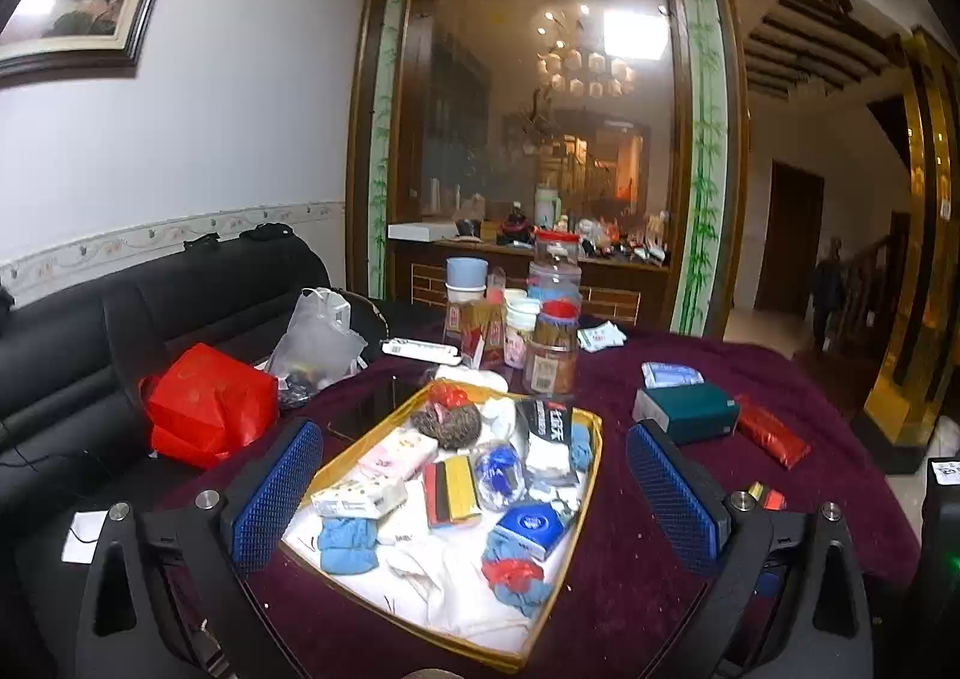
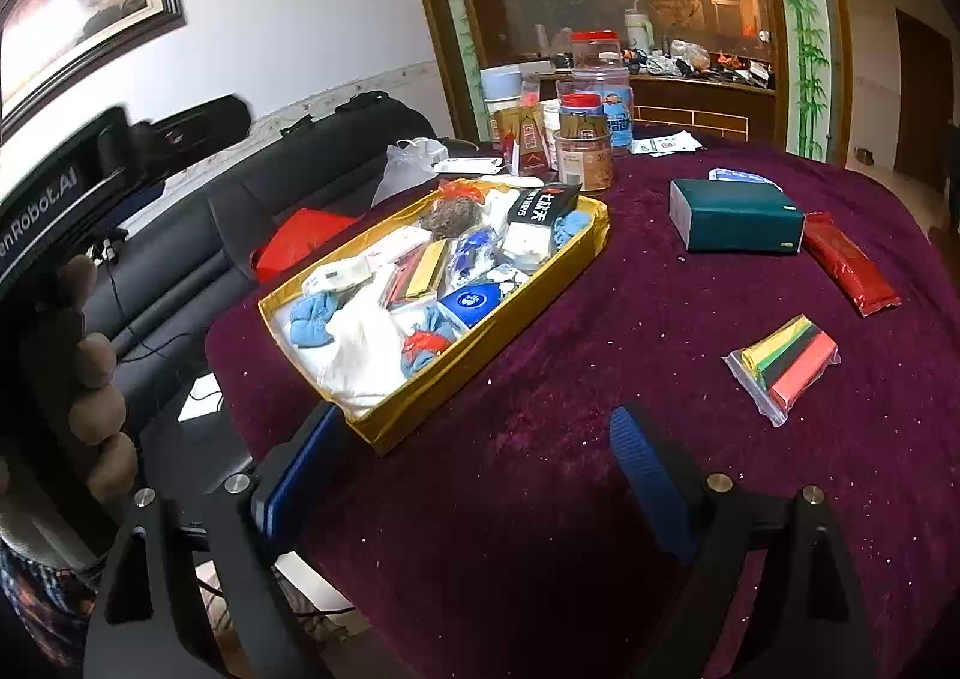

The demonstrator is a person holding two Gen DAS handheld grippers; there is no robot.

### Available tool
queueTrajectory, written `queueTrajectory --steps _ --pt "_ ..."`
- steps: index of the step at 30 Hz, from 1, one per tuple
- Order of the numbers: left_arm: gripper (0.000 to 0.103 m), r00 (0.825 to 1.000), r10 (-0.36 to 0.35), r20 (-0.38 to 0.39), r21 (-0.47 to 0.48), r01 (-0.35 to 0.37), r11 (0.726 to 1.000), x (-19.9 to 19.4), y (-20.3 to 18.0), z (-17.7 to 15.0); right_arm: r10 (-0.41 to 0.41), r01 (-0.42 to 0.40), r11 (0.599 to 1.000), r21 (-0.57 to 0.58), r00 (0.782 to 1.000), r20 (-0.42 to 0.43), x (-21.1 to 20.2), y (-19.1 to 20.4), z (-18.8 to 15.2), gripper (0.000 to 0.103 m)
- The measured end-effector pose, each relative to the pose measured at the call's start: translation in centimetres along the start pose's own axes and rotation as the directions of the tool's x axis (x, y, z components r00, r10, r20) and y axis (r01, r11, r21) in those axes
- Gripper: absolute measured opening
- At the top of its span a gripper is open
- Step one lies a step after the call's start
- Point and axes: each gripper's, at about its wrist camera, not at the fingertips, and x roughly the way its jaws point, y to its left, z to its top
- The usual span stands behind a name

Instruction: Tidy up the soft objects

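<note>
L fingers [image 1: 288, 490] spread over gold tray [image 1: 591, 427], R fingers [image 2: 648, 475] spread, only R view shows colour-strip bag [image 2: 786, 361]

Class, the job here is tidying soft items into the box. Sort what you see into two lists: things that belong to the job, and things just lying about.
Belongs to the job:
gold box
blue socks
white cloth
sponge pack
red packet

Just lying about:
green box
jars
red bag
sofa
</note>
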Motion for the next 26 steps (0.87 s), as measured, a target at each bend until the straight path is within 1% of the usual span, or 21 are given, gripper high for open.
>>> queueTrajectory --steps 4,8,10,20,24,26 --pt "0.103 0.999 0.0 -0.044 0.033 0.001 0.999 0.3 -1.6 -0.4 -0.017 0.017 0.999 -0.036 1.0 0.001 0.1 0.6 -0.5 0.09" --pt "0.103 0.997 0.006 -0.075 0.038 -0.003 0.999 0.4 -2.5 -0.9 -0.054 0.053 0.995 -0.08 0.999 0.0 0.3 0.9 -0.7 0.091" --pt "0.103 0.996 0.009 -0.089 0.038 -0.006 0.999 0.4 -2.9 -1.2 -0.063 0.062 0.995 -0.084 0.998 -0.004 0.5 0.7 -0.8 0.091" --pt "0.103 0.989 0.024 -0.144 0.048 -0.017 0.999 1.4 -3.6 -2.4 -0.074 0.073 0.997 -0.021 0.996 -0.056 2.3 -1.2 -1.0 0.092" --pt "0.103 0.982 0.03 -0.188 0.06 -0.02 0.998 2.1 -3.8 -3.0 -0.074 0.073 0.997 -0.019 0.995 -0.07 2.8 -1.3 -1.1 0.092" --pt "0.103 0.976 0.011 -0.217 0.057 0.002 0.998 2.5 -3.9 -3.2 -0.078 0.077 0.997 -0.014 0.994 -0.075 2.8 -1.6 -1.1 0.092"
